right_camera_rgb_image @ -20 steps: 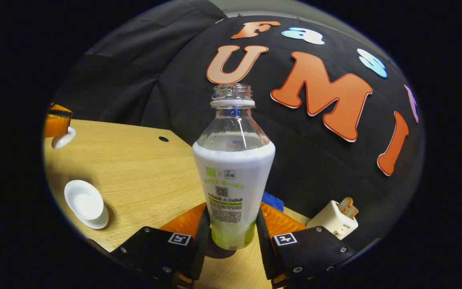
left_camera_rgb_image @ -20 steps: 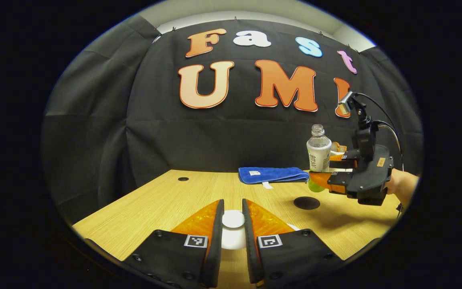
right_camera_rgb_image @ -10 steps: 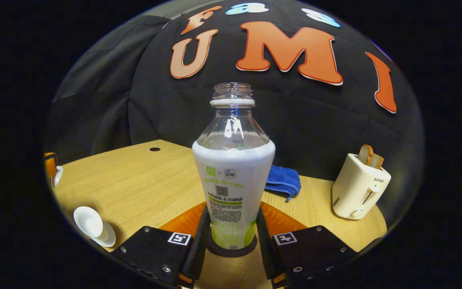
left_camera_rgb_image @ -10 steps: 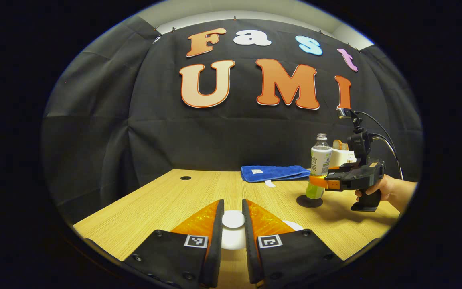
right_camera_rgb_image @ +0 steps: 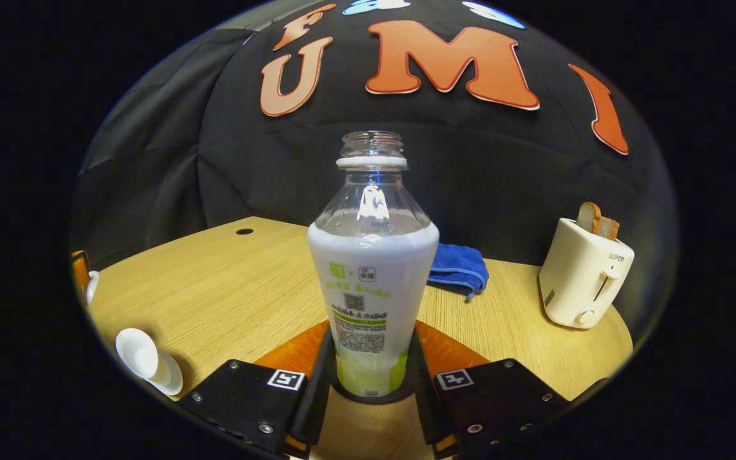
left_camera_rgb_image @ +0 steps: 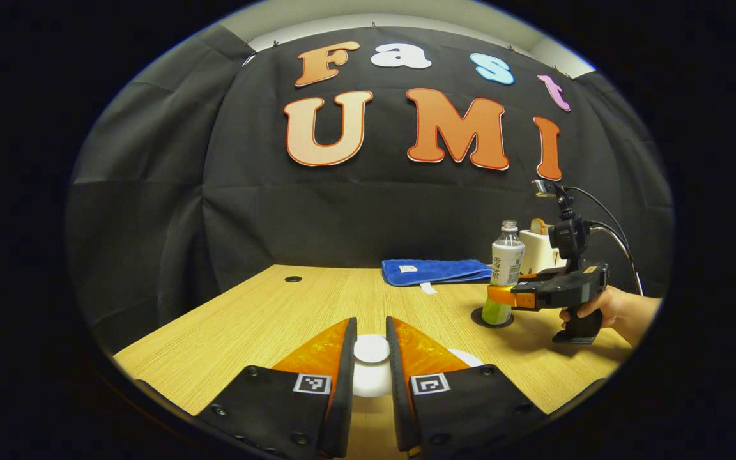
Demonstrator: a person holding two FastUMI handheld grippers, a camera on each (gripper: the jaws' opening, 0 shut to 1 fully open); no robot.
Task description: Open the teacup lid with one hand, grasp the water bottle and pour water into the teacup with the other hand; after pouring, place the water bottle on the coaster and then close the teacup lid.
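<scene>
Water bottle (right_camera_rgb_image: 373,281) stands upright on the coaster (left_camera_rgb_image: 492,317), right gripper (right_camera_rgb_image: 371,377) pinching its base. Left gripper (left_camera_rgb_image: 371,364) pinches the teacup lid (left_camera_rgb_image: 371,350); open teacup (right_camera_rgb_image: 144,359) lies left of the bottle.

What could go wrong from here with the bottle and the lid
The water bottle has no cap and stands on the coaster; if the right tongs open unevenly or snag it while backing off, it might tip and spill. The left tongs hold the lid by its knob; it could slip or land off-centre on the teacup.
</scene>
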